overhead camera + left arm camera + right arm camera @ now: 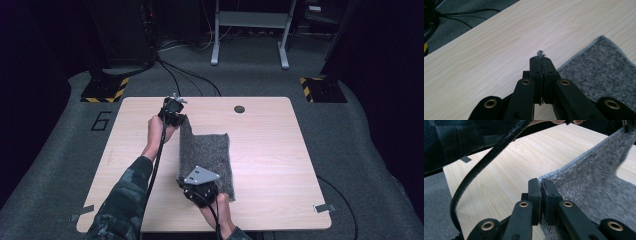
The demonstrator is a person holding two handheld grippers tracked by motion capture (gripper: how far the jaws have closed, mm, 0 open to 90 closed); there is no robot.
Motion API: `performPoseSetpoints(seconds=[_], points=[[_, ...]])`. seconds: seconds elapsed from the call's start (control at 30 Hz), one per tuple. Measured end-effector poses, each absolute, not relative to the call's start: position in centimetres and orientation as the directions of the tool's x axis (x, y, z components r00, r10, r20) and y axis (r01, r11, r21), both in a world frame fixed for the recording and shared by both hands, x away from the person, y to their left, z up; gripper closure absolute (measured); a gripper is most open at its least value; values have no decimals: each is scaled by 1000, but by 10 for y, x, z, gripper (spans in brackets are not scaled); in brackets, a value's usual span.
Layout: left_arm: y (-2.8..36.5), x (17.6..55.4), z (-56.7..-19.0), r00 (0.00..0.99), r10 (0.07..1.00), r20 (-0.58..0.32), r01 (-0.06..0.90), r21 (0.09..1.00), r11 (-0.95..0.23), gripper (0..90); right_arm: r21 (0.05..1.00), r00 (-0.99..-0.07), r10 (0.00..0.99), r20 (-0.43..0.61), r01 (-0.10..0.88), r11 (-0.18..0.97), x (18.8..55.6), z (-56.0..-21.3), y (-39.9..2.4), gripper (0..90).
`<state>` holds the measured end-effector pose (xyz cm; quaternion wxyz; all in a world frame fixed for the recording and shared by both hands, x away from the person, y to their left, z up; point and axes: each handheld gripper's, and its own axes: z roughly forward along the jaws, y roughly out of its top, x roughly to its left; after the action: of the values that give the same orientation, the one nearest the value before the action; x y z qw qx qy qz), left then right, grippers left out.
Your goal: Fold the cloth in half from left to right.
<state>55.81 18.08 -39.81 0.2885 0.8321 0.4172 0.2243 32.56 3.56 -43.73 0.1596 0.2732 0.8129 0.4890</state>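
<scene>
pale wood desk (265,150) on grey carpet floor (60,150); my left tool (541,62) and right tool (540,187) each pinch the fuzzy grey cloth (207,152) by an edge.

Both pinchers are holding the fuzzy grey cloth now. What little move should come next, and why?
Probably lift both grippers a little and carry that edge toward the right side, folding the cloth. The left gripper is shut on the far corner of the grey cloth, already raised off the wooden table. The right gripper is shut on the near corner of the same edge.
</scene>
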Motion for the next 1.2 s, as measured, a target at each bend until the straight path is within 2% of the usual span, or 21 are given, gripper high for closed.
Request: performPoseSetpoints(seconds=[0.77, 1.07, 1.1, 1.13, 1.2], points=[[90, 569, -427, 618, 777, 115, 563, 625, -540, 885, 856, -697, 716, 40, 394, 335, 316, -470, -37, 858], [73, 577, -447, 617, 777, 125, 590, 580, -562, 876, 829, -658, 750, 73, 458, 321, 322, -491, -54, 856], [73, 577, -447, 617, 777, 125, 590, 580, -562, 850, 829, -658, 750, 73, 458, 321, 322, -491, -54, 856], [69, 580, -453, 610, 782, 131, 610, 551, -569, 673, 822, -653, 753, 79, 470, 322, 323, -495, -56, 850], [70, 579, -456, 598, 792, 121, 631, 537, -559, 450, 812, -637, 766, 86, 491, 317, 325, -501, -59, 832]])
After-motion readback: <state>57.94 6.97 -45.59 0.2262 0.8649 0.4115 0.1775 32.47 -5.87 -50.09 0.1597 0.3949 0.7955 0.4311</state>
